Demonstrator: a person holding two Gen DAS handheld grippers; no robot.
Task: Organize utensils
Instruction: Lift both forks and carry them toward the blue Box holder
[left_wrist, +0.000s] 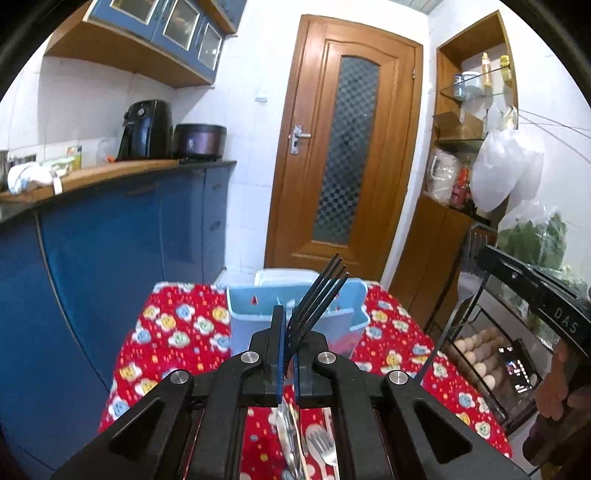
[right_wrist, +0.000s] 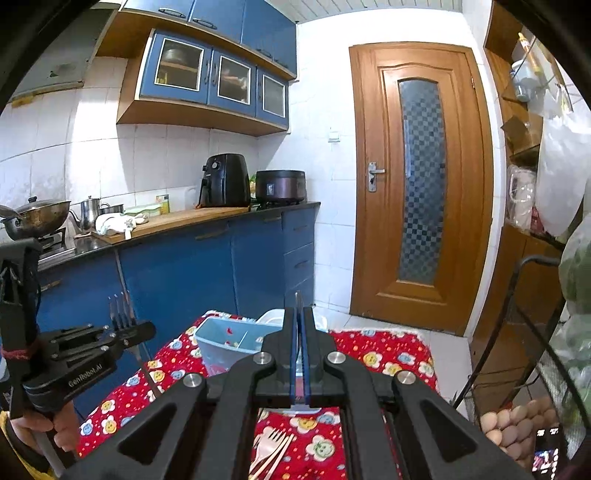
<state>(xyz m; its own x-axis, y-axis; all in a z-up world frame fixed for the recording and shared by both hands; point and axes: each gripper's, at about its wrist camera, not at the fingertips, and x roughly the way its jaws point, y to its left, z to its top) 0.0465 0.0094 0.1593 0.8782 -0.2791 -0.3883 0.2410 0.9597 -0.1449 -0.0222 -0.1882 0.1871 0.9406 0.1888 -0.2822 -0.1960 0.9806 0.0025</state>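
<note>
Tongs: left tongs (left_wrist: 290, 332) clamping black fork (left_wrist: 317, 295), tines pointing up, hovering just before blue caddy (left_wrist: 240, 306) at bench far edge. Right tongs (right_wrist: 298, 325) pinching thin metal utensil (right_wrist: 297, 301), kind unclear. Risk: fork sitting tilted, likely twisting or slipping during lowering, striking caddy divider. Loose forks (left_wrist: 321, 443) lying under tongs on red floral cloth (left_wrist: 177, 332); egg rack (left_wrist: 480, 354) crowding right edge.
</note>
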